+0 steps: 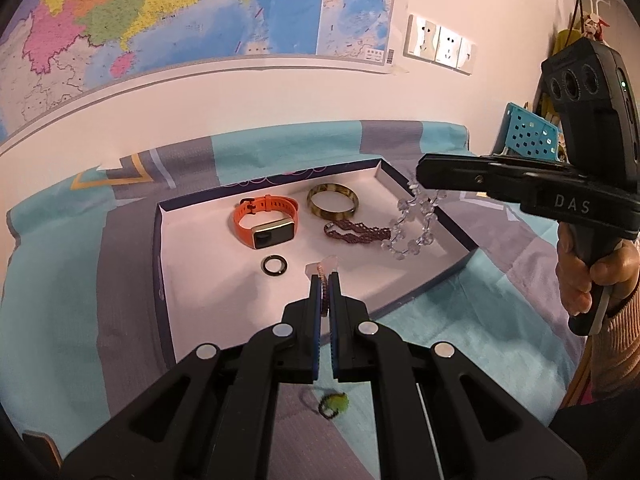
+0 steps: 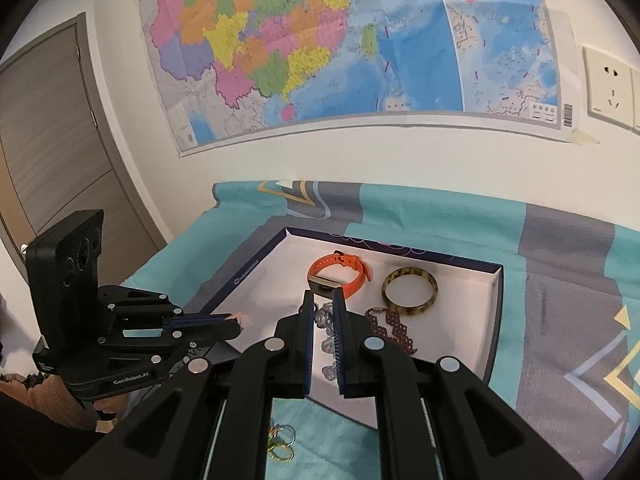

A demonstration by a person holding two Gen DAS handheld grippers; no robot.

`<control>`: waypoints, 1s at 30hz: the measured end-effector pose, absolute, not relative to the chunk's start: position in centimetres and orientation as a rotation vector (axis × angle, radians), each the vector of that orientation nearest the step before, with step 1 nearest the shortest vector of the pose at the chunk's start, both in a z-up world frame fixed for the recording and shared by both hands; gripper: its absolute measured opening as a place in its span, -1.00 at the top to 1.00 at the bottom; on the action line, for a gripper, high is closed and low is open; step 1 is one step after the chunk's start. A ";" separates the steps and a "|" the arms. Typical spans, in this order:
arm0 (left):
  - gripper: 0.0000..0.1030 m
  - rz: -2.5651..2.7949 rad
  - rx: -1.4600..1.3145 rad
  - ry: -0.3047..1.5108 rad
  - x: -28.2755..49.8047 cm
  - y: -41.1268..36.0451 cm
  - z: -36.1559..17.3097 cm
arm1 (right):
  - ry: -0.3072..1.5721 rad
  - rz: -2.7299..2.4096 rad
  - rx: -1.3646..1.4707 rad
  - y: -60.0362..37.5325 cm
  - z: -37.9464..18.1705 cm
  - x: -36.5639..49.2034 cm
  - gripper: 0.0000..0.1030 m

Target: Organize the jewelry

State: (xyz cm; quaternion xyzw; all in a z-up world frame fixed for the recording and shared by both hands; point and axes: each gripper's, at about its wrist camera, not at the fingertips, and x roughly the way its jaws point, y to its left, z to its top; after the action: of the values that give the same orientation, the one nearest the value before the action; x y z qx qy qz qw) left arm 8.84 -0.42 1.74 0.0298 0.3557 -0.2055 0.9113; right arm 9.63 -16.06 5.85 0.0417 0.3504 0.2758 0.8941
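- While we hold both tools over the bed, our left gripper is clamped on a small pinkish beaded bracelet, its jaws nearly together with the beads pinched between the blue pads.
- We see that bracelet hanging above the white floor of the shallow box, near the box's front edge and just beside a dark ring that lies flat.
- Our right gripper is closed narrowly on a string of clear crystal beads; in the left view the strand dangles from its tip down into the right side of the box.
- Inside the box we find an orange smartwatch towards the back, with a tortoiseshell bangle beside it on the right.
- In front of the bangle lies a dark red beaded band, whose right end meets the crystal strand.
- The box rests on a teal and grey bedspread.
- On the bedspread, outside the box, we see a small green beaded piece below the left tool and some thin gold rings below the right tool.
- A coloured map hangs on the wall behind, with wall sockets to its right.
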 end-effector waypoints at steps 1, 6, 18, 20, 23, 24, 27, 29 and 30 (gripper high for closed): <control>0.92 -0.422 0.062 0.735 9.1 -0.5 1.7 | 0.730 0.573 0.087 -16.0 5.8 9.9 0.86; 0.92 -0.419 0.062 0.755 10.2 -0.6 1.1 | 0.745 0.577 0.096 -15.7 5.2 11.2 0.85; 0.92 -0.406 0.074 0.787 12.1 -1.0 0.0 | 0.775 0.601 0.094 -14.5 3.9 13.3 0.85; 0.92 -0.403 0.077 0.792 12.4 -1.1 -0.1 | 0.780 0.602 0.098 -14.4 3.7 13.6 0.85; 0.92 -0.402 0.081 0.799 12.7 -1.3 -0.4 | 0.788 0.599 0.099 -14.3 3.3 14.0 0.85; 0.92 -0.402 0.081 0.802 12.9 -1.3 -0.4 | 0.790 0.599 0.098 -14.3 3.2 14.1 0.86; 0.92 -0.400 0.084 0.811 13.2 -1.5 -0.7 | 0.802 0.592 0.097 -14.4 2.7 14.5 0.85; 0.92 -0.400 0.087 0.817 13.4 -1.6 -0.9 | 0.807 0.587 0.097 -14.4 2.4 14.7 0.85; 0.92 -0.399 0.090 0.821 13.5 -1.7 -1.0 | 0.809 0.585 0.098 -14.5 2.3 14.9 0.85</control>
State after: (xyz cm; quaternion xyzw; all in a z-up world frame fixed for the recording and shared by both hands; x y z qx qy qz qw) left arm 13.54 -1.68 -1.01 0.0433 0.3961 -0.1924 0.8968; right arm 14.86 -14.50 2.34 0.0470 0.3876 0.2804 0.8769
